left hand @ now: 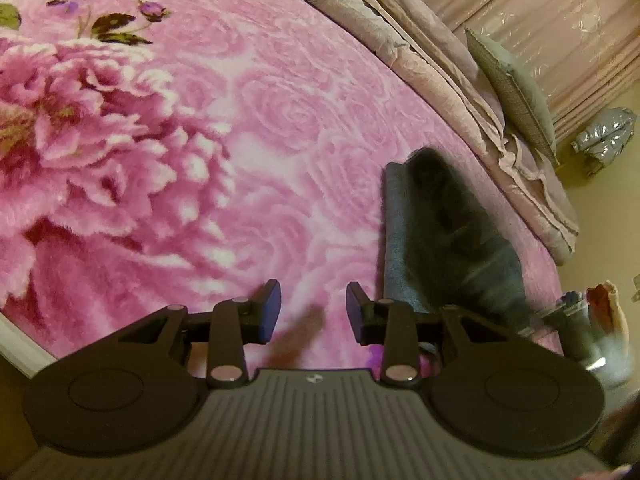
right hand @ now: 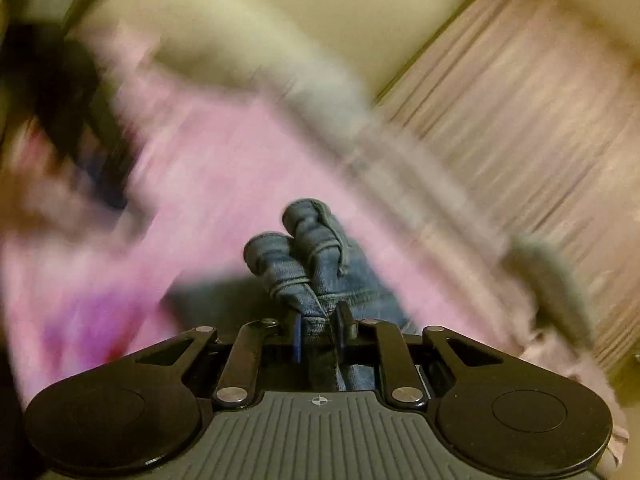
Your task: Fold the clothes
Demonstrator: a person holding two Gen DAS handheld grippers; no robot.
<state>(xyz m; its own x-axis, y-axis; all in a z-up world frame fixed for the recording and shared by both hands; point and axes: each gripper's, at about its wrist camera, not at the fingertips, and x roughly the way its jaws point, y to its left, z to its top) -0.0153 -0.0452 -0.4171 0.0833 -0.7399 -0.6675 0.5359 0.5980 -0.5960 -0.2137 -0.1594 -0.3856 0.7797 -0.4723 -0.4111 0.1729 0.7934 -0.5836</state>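
Observation:
A blue denim garment [left hand: 448, 236] lies bunched in a long strip on the pink floral blanket [left hand: 248, 128], to the right of my left gripper [left hand: 314, 306]. The left gripper is open and empty just above the blanket, its right finger close to the denim's near edge. In the right wrist view my right gripper [right hand: 318, 334] is shut on a bunched fold of the denim [right hand: 308, 248], which sticks out past the fingertips. That view is strongly motion-blurred.
A folded beige quilt [left hand: 452, 80] and a grey cushion [left hand: 516, 92] lie along the bed's far right edge. Pink curtains [left hand: 560, 12] hang behind. A silver bag [left hand: 608, 136] sits on the floor. The bed's white edge [left hand: 20, 344] shows at lower left.

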